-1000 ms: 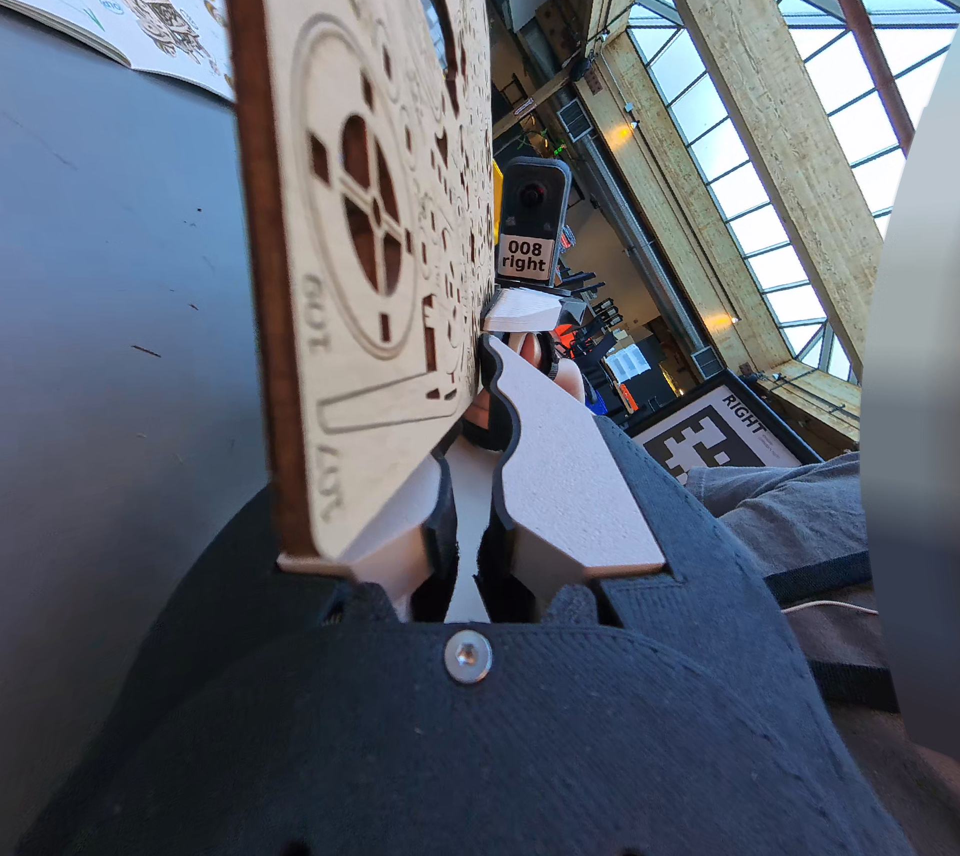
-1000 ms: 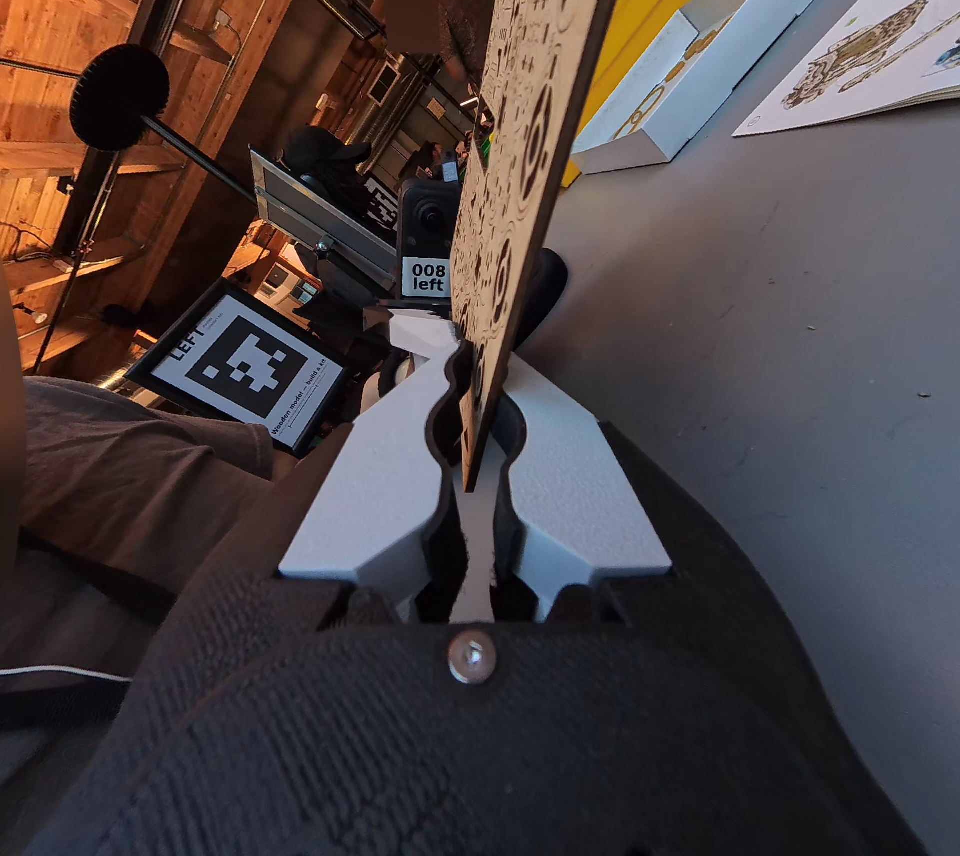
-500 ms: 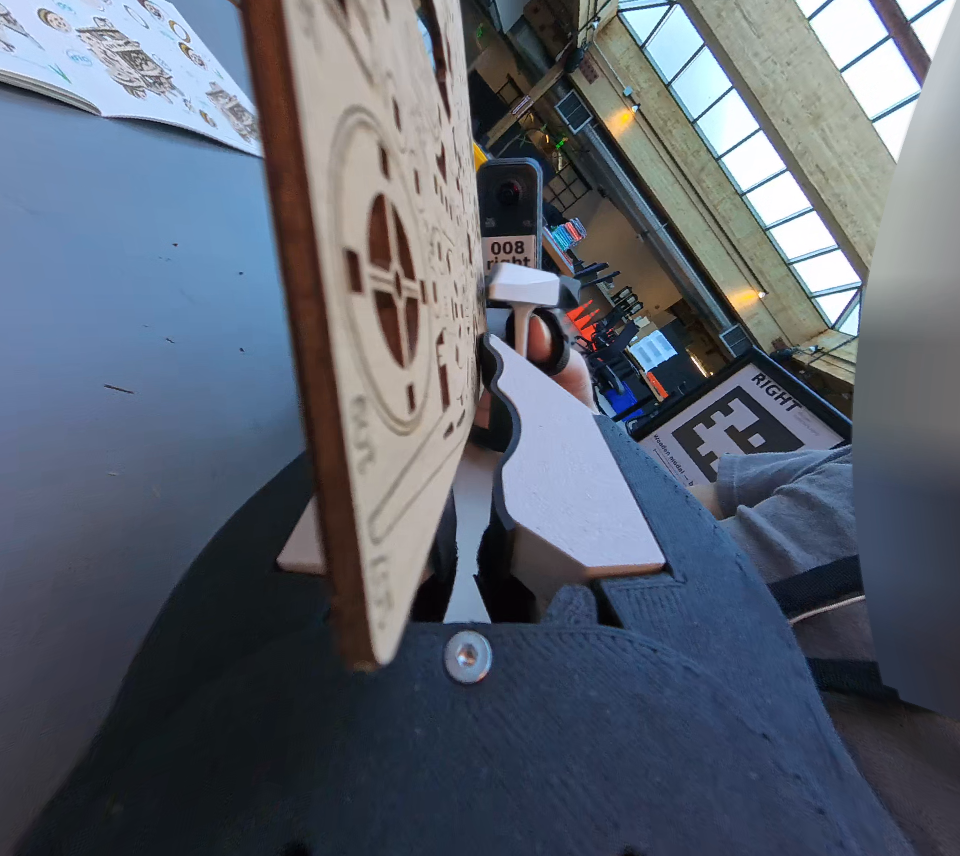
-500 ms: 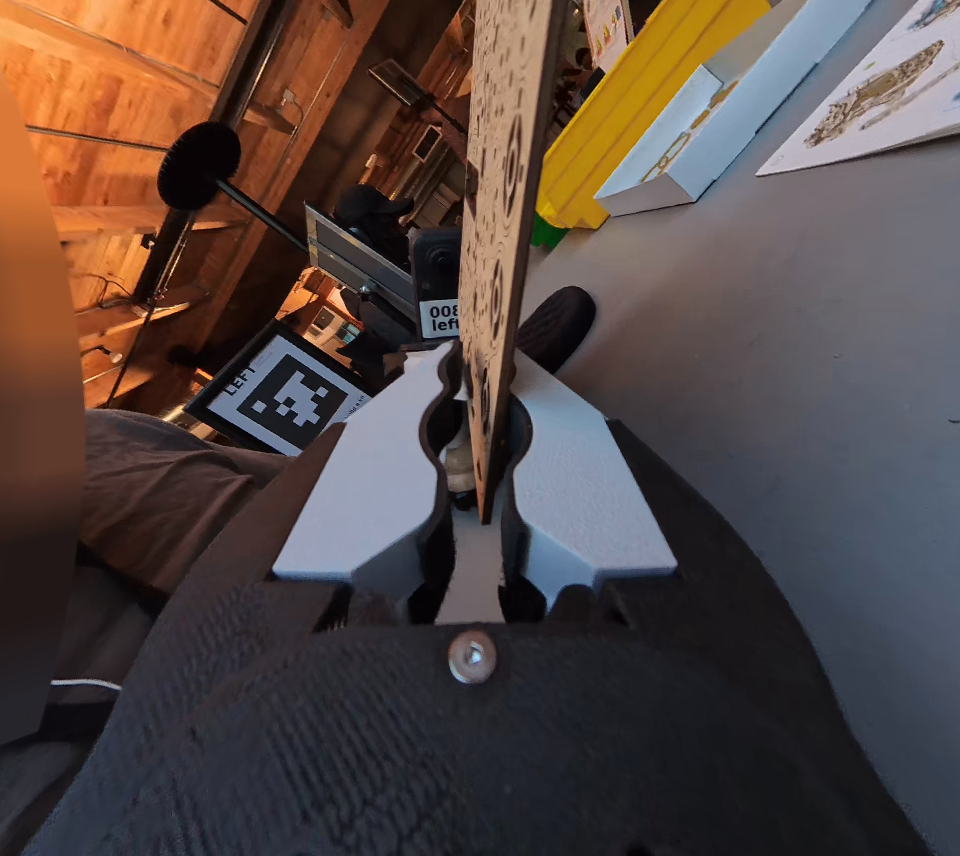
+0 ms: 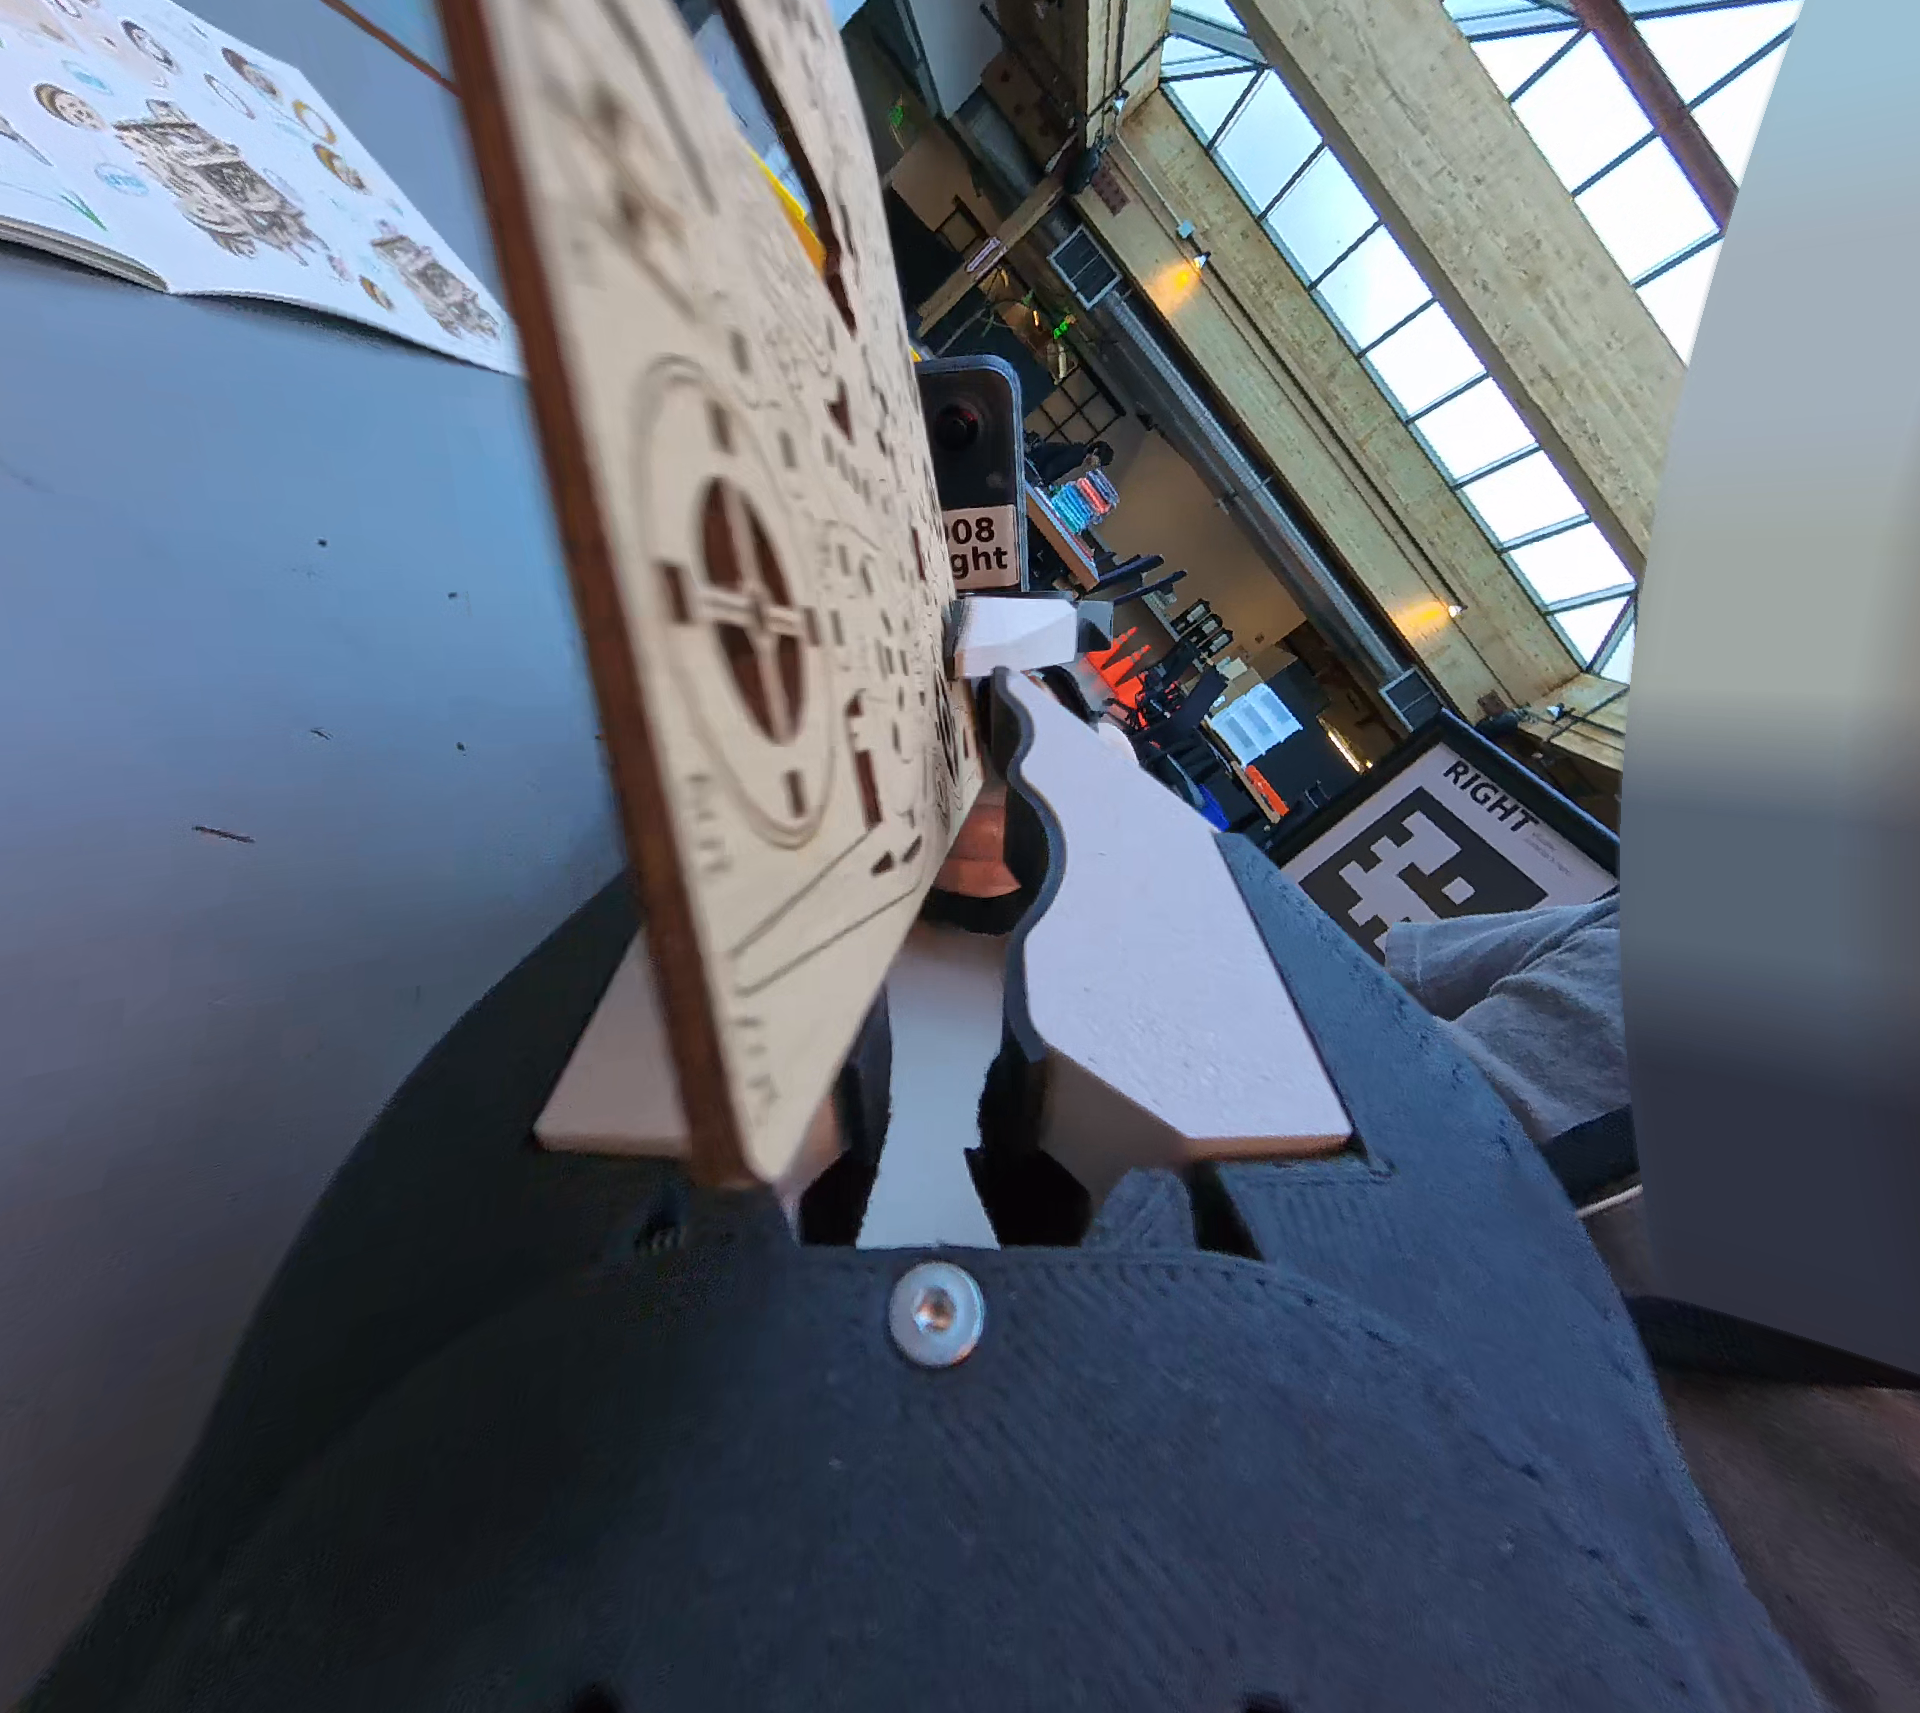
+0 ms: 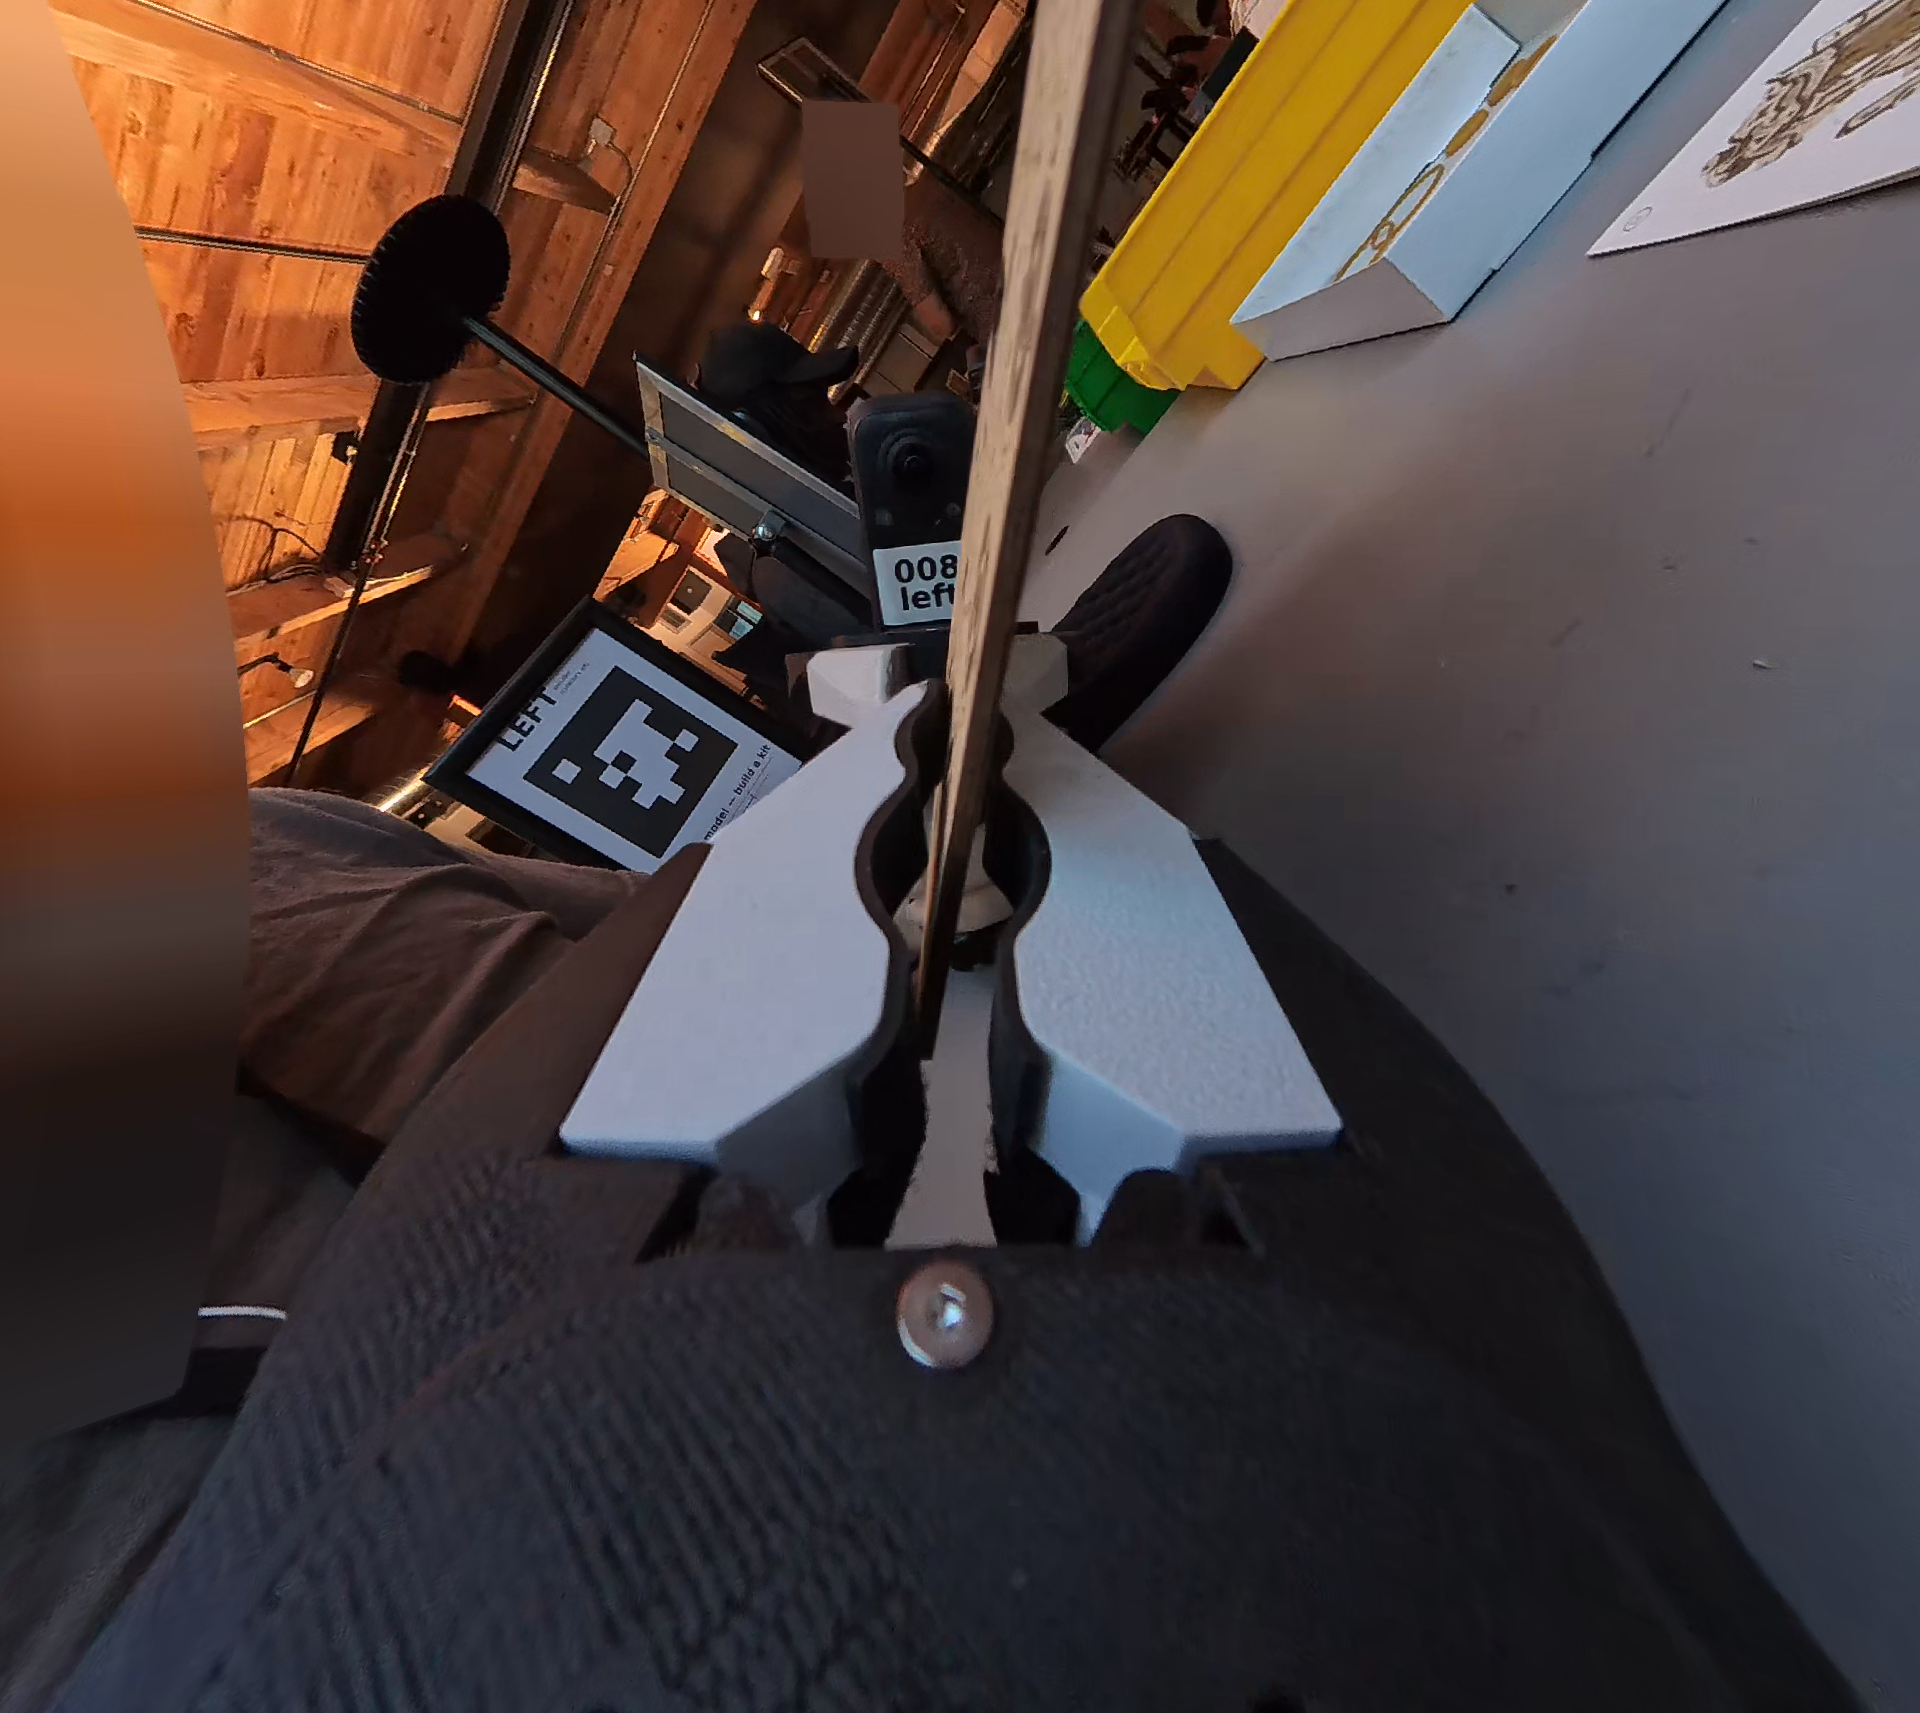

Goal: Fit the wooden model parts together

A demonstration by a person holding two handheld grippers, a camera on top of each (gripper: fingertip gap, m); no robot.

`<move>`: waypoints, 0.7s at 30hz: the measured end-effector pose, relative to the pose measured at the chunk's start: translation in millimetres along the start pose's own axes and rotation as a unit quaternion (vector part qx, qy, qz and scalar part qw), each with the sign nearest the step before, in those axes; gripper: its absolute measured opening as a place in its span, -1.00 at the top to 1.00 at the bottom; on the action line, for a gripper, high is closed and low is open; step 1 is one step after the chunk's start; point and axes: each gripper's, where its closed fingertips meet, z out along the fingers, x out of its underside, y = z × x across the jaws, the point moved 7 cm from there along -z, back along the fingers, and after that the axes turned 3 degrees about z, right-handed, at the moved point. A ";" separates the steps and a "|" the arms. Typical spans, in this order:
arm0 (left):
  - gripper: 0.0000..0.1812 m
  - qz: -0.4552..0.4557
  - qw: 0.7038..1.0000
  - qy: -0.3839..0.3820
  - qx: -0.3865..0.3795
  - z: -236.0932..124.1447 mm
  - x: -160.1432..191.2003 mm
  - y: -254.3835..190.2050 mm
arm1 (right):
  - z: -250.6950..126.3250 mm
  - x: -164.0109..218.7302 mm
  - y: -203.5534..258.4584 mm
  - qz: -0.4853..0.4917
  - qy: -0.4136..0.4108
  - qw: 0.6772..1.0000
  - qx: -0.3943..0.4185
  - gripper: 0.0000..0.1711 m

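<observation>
**Grey table and what lies on it**

Table [image 6: 1558, 728]: flat, grey, matt top with small dark marks. On it: an open printed booklet [image 5: 208, 177], lying flat; a long white box [image 6: 1507, 136]; a yellow bin [image 6: 1340, 84] just beside the box, with a green block [image 6: 1101, 385] at its near end.

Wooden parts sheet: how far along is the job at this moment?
Early, it seems. Done: the wooden parts sheet is off the grey table, though some slots already look empty. In hand: the right gripper is shut on its edge; the left gripper faces it, grip unclear. Left: no loose or joined parts show, so fitting remains. The instruction booklet lies open.
</observation>
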 end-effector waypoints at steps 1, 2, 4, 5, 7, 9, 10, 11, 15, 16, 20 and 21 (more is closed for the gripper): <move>0.92 -0.003 1.000 -0.003 -0.001 -0.5 -0.6 0.7 | -0.1 0.1 0.4 0.001 0.000 1.000 -0.004 0.99; 0.93 -0.005 1.000 -0.003 -0.001 -0.8 -0.7 1.0 | 0.2 0.4 0.9 0.001 0.002 1.000 -0.006 0.99; 0.92 -0.009 1.000 -0.002 0.002 -0.8 -0.7 1.2 | -0.1 0.5 0.9 0.002 0.003 1.000 -0.006 0.98; 0.94 -0.013 1.000 -0.003 0.005 -1.0 -0.9 1.1 | -0.1 0.5 1.1 0.004 0.003 1.000 -0.009 0.98; 0.99 -0.017 1.000 -0.006 0.012 -2.1 -1.4 0.8 | -0.1 0.7 1.5 0.009 0.006 1.000 -0.017 0.98; 0.99 -0.017 1.000 -0.004 0.012 -2.3 -0.9 0.7 | -0.1 0.6 1.2 0.011 0.003 1.000 -0.019 0.98; 1.00 -0.017 1.000 -0.003 0.011 -2.2 -0.8 0.8 | -0.1 0.3 0.8 0.010 0.001 1.000 -0.017 0.98; 1.00 -0.017 1.000 -0.002 0.009 -2.0 -0.6 1.0 | -0.4 -0.3 0.5 0.010 -0.002 1.000 -0.016 0.98; 1.00 -0.008 1.000 -0.001 -0.003 -1.7 -0.1 1.3 | -1.0 -0.9 -1.2 0.015 -0.006 1.000 -0.011 0.99; 1.00 -0.008 1.000 -0.001 -0.005 -1.9 0.0 1.4 | -0.9 -0.6 -1.2 0.012 -0.004 1.000 -0.008 0.99; 1.00 -0.003 1.000 -0.010 -0.001 -2.0 -1.4 0.1 | -1.2 -0.5 -0.2 0.015 -0.001 1.000 -0.015 0.99; 1.00 -0.005 1.000 -0.020 0.004 -2.7 -3.4 0.3 | -0.8 0.6 -0.6 0.018 0.005 1.000 -0.014 0.99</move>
